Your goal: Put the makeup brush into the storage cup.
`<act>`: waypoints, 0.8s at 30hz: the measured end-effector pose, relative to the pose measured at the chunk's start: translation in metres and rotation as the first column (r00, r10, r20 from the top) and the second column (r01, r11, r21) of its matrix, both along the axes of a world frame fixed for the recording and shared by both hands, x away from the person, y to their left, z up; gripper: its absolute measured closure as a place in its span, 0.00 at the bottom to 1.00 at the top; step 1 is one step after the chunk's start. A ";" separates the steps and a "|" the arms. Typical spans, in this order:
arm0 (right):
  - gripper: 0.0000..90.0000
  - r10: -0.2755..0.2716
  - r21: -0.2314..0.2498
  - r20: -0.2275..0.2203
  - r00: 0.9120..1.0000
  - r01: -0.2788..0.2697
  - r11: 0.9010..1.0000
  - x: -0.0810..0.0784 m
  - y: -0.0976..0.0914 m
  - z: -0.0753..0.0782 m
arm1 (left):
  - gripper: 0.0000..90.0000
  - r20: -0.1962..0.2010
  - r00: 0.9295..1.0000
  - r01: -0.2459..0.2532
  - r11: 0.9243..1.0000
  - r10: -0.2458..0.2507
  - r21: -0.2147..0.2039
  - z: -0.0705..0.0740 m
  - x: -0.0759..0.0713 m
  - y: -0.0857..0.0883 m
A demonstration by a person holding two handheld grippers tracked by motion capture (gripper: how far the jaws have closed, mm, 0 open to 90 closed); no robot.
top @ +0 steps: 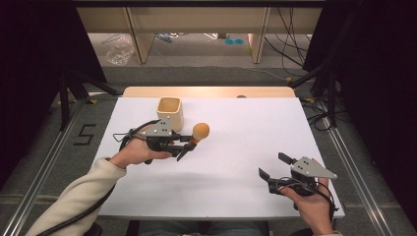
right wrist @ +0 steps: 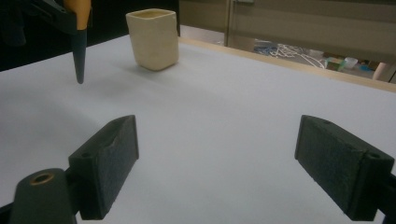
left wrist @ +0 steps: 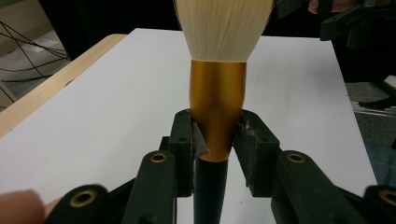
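Observation:
My left gripper (top: 189, 142) is shut on a makeup brush (top: 199, 132) held above the white table, just right of a cream square cup (top: 170, 112). In the left gripper view its pads (left wrist: 254, 144) pinch the brush's gold ferrule (left wrist: 217, 105), cream bristles fanning beyond and the black handle running back between the jaws. My right gripper (top: 274, 165) sits low at the table's near right, open with nothing between its wide-spread pads (right wrist: 112, 161). From the right gripper view the brush's dark handle tip (right wrist: 80, 60) hangs at top left, beside the cup (right wrist: 153, 39).
The white tabletop (top: 236, 147) has a wooden strip (top: 206, 91) along its far edge. Dark curtains and stands flank both sides, with cables on the floor beyond. The other gripper (left wrist: 355, 23) appears at the top right of the left gripper view.

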State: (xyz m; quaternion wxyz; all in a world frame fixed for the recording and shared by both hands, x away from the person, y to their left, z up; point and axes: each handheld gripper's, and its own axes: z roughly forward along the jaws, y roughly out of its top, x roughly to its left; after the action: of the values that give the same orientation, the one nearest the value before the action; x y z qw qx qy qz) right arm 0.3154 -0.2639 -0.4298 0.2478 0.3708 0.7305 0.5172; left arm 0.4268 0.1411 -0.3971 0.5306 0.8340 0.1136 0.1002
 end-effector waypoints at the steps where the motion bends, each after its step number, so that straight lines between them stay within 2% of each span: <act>1: 0.16 0.000 0.000 0.000 1.000 0.000 1.000 0.000 0.000 0.000 | 0.77 -0.003 1.000 -0.008 1.000 0.008 -0.003 0.000 0.000 0.000; 2: 0.16 0.000 0.000 0.000 1.000 0.000 1.000 0.000 0.000 0.000 | 0.77 0.005 1.000 -0.002 1.000 0.002 -0.002 0.000 0.000 0.000; 3: 0.16 0.000 0.000 -0.001 1.000 0.000 1.000 0.000 0.000 0.000 | 0.77 -0.008 1.000 -0.015 1.000 0.014 -0.009 0.000 -0.001 0.000; 5: 0.16 0.000 0.000 0.000 1.000 0.000 1.000 0.000 0.000 0.000 | 0.77 -0.007 1.000 -0.016 1.000 0.016 -0.014 0.001 -0.001 0.001; 6: 0.16 0.000 0.001 0.000 1.000 0.000 1.000 0.000 0.000 0.000 | 0.77 0.007 1.000 -0.008 1.000 0.008 -0.011 0.002 0.000 0.001; 7: 0.16 0.000 0.001 0.000 1.000 0.000 1.000 0.000 0.000 0.000 | 0.77 -0.006 1.000 -0.020 1.000 0.020 -0.017 0.002 -0.001 0.001; 9: 0.16 -0.001 -0.003 0.000 1.000 0.001 1.000 0.000 0.000 0.000 | 0.77 0.012 1.000 -0.012 1.000 0.012 -0.012 0.003 0.000 0.002; 10: 0.16 0.001 0.001 0.003 1.000 -0.001 1.000 0.000 0.000 0.000 | 0.77 -0.006 1.000 -0.023 1.000 0.023 -0.020 0.003 -0.001 0.002; 18: 0.16 0.000 -0.001 0.000 1.000 0.000 1.000 0.000 0.000 0.000 | 0.77 0.008 1.000 -0.014 1.000 0.014 -0.020 0.003 0.001 0.004; 22: 0.16 0.000 0.000 -0.001 1.000 0.000 1.000 0.000 0.000 0.000 | 0.77 -0.003 1.000 -0.028 0.999 0.028 -0.030 0.004 0.000 0.004; 24: 0.16 -0.001 0.000 -0.001 1.000 0.001 1.000 0.000 0.000 0.000 | 0.77 0.009 1.000 -0.021 0.999 0.022 -0.025 0.004 0.001 0.004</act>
State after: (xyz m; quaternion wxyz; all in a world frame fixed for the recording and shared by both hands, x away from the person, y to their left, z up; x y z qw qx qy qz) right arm 0.3153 -0.2639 -0.4299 0.2474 0.3715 0.7304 0.5170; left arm 0.4276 0.1455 -0.3930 0.5403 0.8256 0.1213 0.1084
